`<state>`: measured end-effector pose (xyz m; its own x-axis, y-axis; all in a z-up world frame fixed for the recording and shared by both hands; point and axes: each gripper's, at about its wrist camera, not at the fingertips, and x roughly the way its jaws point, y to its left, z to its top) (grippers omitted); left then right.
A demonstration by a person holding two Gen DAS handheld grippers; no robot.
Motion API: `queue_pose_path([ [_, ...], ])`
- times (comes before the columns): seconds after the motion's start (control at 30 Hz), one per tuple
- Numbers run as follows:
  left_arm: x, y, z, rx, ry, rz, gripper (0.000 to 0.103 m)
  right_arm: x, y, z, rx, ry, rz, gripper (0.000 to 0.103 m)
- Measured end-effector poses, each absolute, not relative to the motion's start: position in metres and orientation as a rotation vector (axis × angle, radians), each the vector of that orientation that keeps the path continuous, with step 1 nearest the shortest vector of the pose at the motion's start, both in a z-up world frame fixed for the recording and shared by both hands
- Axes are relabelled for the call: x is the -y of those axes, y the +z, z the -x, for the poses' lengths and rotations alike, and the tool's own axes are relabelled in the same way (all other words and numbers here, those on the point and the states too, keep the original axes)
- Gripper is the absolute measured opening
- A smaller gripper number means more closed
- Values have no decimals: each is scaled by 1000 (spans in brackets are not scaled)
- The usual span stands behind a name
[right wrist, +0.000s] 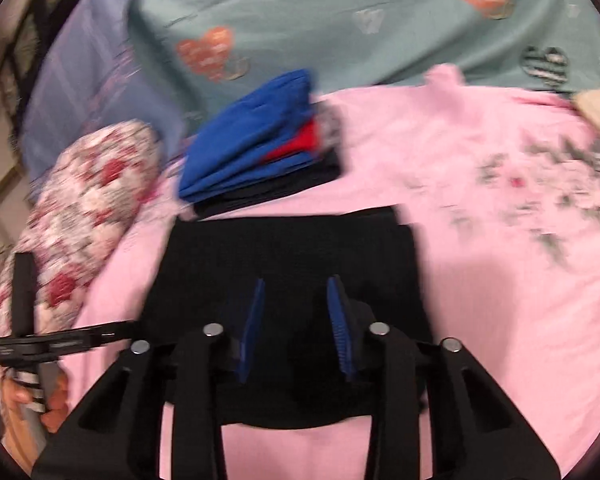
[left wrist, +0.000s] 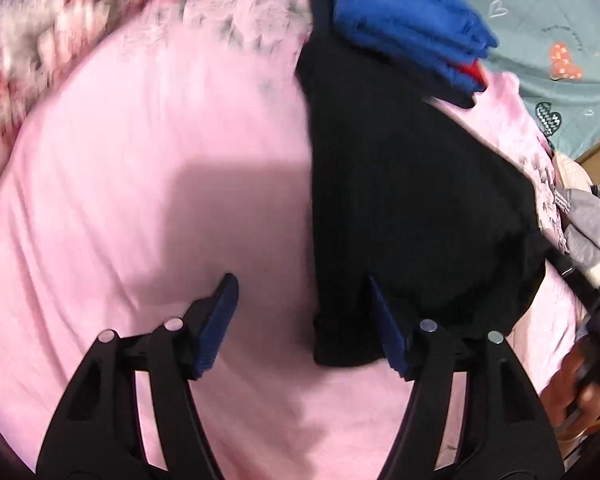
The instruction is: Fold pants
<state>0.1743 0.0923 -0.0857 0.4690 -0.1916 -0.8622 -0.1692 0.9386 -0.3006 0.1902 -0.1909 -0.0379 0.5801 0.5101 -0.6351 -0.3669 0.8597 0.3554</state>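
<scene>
1. The left tool (left wrist: 302,294) is released, its blue-padded fingers spread wide with nothing between them; the right-hand pad sits over the near edge of the black pants (left wrist: 412,208), the left-hand pad over bare bedding.
2. The right tool (right wrist: 296,300) is also released, its fingers parted and hovering above the middle of the black pants (right wrist: 292,248); whether the tips touch the cloth cannot be told.
3. The pants lie folded into a compact dark rectangle on the pink floral bedspread (left wrist: 148,168), flat and near the tools.
4. Just beyond the pants' far edge sits a stack of folded clothes (right wrist: 256,148): blue on top, a red layer showing, dark fabric at the bottom.
5. Beside the stack, to the left in the right wrist view, rests a floral pillow (right wrist: 84,200).
6. Behind everything stretches a teal sheet with heart prints (right wrist: 340,20).
7. At the lower left of the right wrist view, the person's left hand (right wrist: 28,404) grips the other tool's handle.
</scene>
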Motion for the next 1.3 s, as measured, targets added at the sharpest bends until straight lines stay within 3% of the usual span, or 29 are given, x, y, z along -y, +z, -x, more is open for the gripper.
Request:
queue_pose_path([
  [0.1, -80, -87, -149, -1091, -12, 352, 67, 162, -80, -201, -986, 542, -166, 15],
  [0.2, -68, -87, -129, -1071, -12, 274, 67, 174, -90, -206, -1018, 520, -206, 0],
  [0.43, -84, -80, -125, -1126, -63, 337, 67, 215, -88, -202, -1020, 477, -308, 0],
  [0.67, -94, -48, -156, -995, -5, 381, 70, 223, -67, -196, -884, 440, -259, 7],
  [0.8, -73, -78, -203, -1077, 8, 299, 71, 215, -78, -207, -903, 460, -216, 6],
  [0.87, -73, -86, -213, -1072, 47, 289, 74, 223, -86, -217, -934, 449, -228, 0],
  [1.0, -79, -77, -212, -1085, 68, 327, 72, 263, -77, -223, -900, 380, -393, 0],
  [1.03, -78, -74, -212, -1079, 62, 337, 72, 266, -70, -221, -881, 360, -412, 5],
  [1.17, -59, -59, -230, -1045, 73, 265, 72, 234, -42, -236, -825, 409, -355, 8],
  [1.3, -45, -53, -252, -992, 108, 193, 76, 190, -50, -270, -899, 470, -321, 10],
])
